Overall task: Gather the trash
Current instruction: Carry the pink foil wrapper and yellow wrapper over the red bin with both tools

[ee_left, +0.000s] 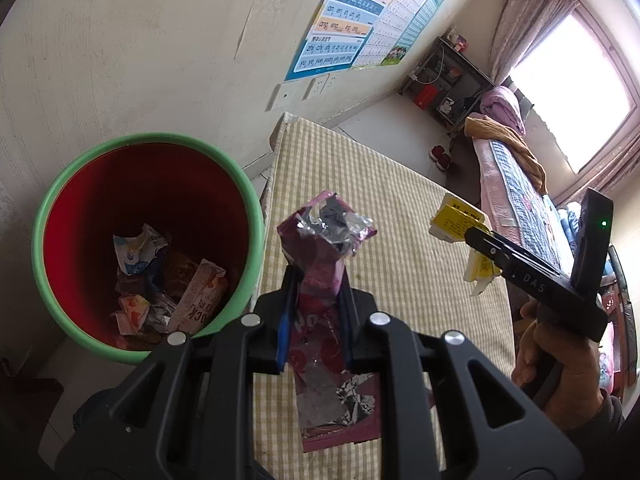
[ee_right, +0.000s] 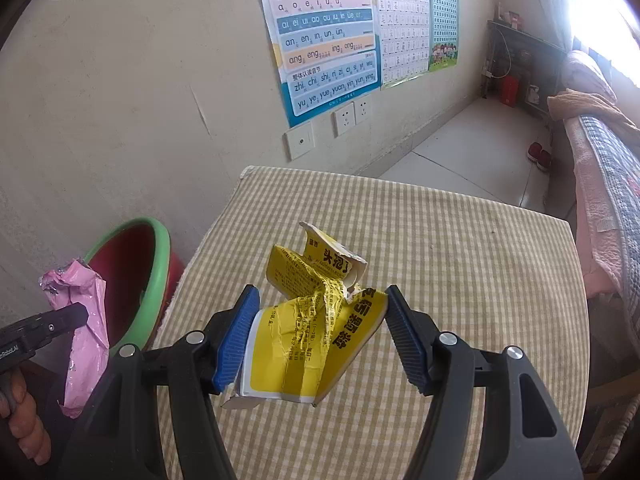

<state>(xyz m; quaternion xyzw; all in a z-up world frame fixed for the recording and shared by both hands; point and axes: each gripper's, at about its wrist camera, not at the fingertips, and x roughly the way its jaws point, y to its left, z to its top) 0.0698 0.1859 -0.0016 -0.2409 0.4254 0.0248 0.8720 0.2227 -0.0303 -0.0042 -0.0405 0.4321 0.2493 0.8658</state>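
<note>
"DAS"-marked right gripper [ee_left: 486, 246], pinyin poster [ee_right: 324, 36]

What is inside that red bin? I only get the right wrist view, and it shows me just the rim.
Observer: Crumpled wrappers lie at the bottom of the bin; the rest of it is empty.
Operator: And the pink wrapper, has it been opened?
Observer: Yes. The pink wrapper, pinched in the left gripper, is torn open at the top and shows silver foil inside.
</note>
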